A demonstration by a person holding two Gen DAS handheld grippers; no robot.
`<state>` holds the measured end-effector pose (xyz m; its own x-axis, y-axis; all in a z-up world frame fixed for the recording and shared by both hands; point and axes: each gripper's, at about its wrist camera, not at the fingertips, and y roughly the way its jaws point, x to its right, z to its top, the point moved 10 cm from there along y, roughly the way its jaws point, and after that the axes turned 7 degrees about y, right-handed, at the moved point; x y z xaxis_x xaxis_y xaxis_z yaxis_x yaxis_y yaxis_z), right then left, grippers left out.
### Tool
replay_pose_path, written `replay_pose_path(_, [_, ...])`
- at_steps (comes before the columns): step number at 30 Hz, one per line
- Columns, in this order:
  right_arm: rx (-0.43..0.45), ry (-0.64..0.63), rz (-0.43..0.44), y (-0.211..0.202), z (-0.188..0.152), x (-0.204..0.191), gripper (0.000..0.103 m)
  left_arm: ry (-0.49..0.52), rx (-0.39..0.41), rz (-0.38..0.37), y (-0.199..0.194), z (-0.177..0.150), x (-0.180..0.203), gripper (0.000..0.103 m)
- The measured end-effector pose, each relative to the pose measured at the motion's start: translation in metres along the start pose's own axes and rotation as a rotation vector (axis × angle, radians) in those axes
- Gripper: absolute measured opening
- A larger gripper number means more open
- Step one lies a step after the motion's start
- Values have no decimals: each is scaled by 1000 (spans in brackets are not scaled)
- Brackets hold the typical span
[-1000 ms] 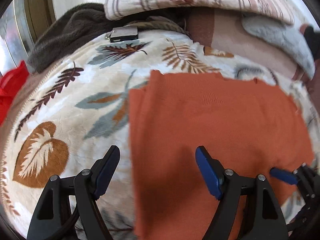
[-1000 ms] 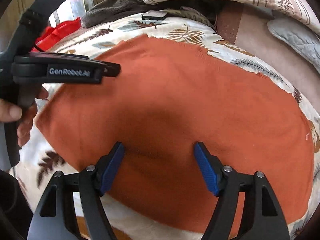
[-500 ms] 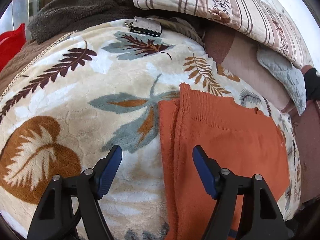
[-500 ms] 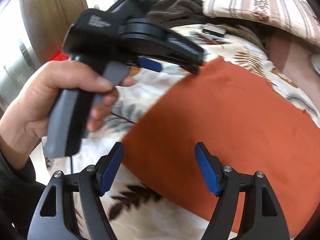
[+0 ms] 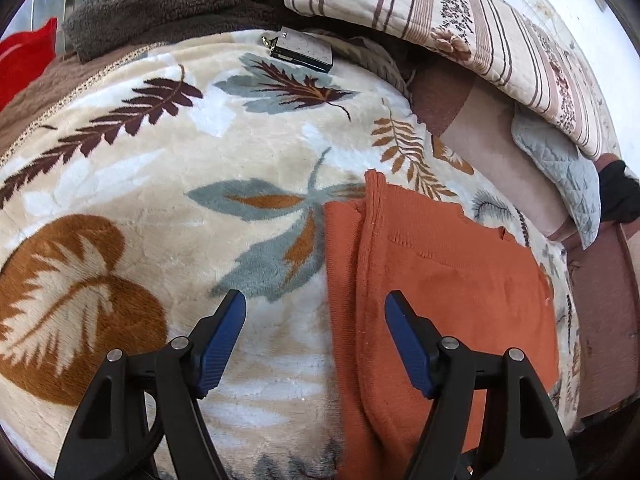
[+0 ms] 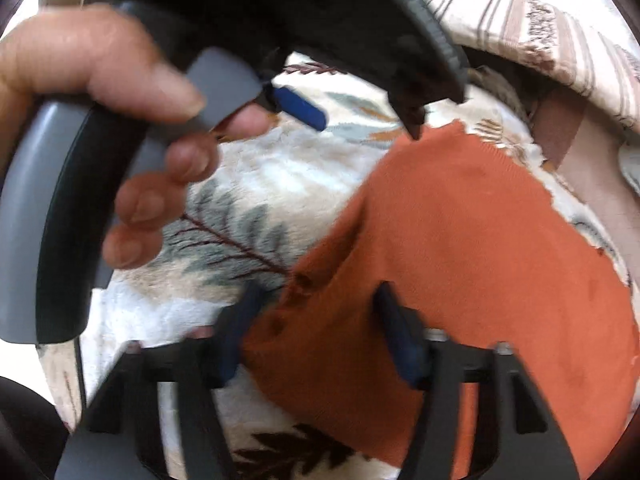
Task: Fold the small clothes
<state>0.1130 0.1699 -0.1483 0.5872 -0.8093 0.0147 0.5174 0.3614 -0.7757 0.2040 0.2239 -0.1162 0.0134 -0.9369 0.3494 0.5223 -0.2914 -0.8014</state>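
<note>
Bed covered by a cream leaf-print blanket (image 5: 132, 184). Lying flat on the blanket: an orange knit garment (image 5: 448, 280), folded, with layered edges along its left side; a small silver case (image 5: 303, 50) near the far edge. Beyond the blanket: a dark brown fleece (image 5: 172, 4), a striped pillow (image 5: 460, 28), a grey quilted pad (image 5: 560, 172).

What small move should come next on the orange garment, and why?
Probably lower the right gripper and close it on the near left corner of the orange garment. Its jaws are open with that corner between them, nothing held. The left gripper is also open, astride the garment's left edge over the leaf blanket, so no fold has started.
</note>
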Motion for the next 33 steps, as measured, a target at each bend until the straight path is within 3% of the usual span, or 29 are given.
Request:
replay_pose_path(3, [-9,124,126,-9,4,19,23,-36,0,-27,3,1,1,72])
replay_pose_path(6, [11,182,188,-21,8,26,23,-79,-2,-65,9,4,5,73])
replay_pose_path(16, [2,215,251,-6,4,30,23,-83,-10,-116,22,15,34,73])
replay_pose_path(19, [9,216,256,-8,4,29,23,-67,-35,-93,31,13,38,71])
replay_pose_path(21, [14,210,257,-9,4,28,23,-64,-44,-75,37,12,38,45])
replay_pose_path(22, [17,211,260,-10,4,29,23,-73,-51,-79,40,12,38,12])
replay_pose_path(25, [22,223,277,-15,6,34,23,-121,-38,-123,38,15,39,10])
replay_pose_path(33, [40,280,340,-38,15,55,23,-91,23,-160,13,25,65,9])
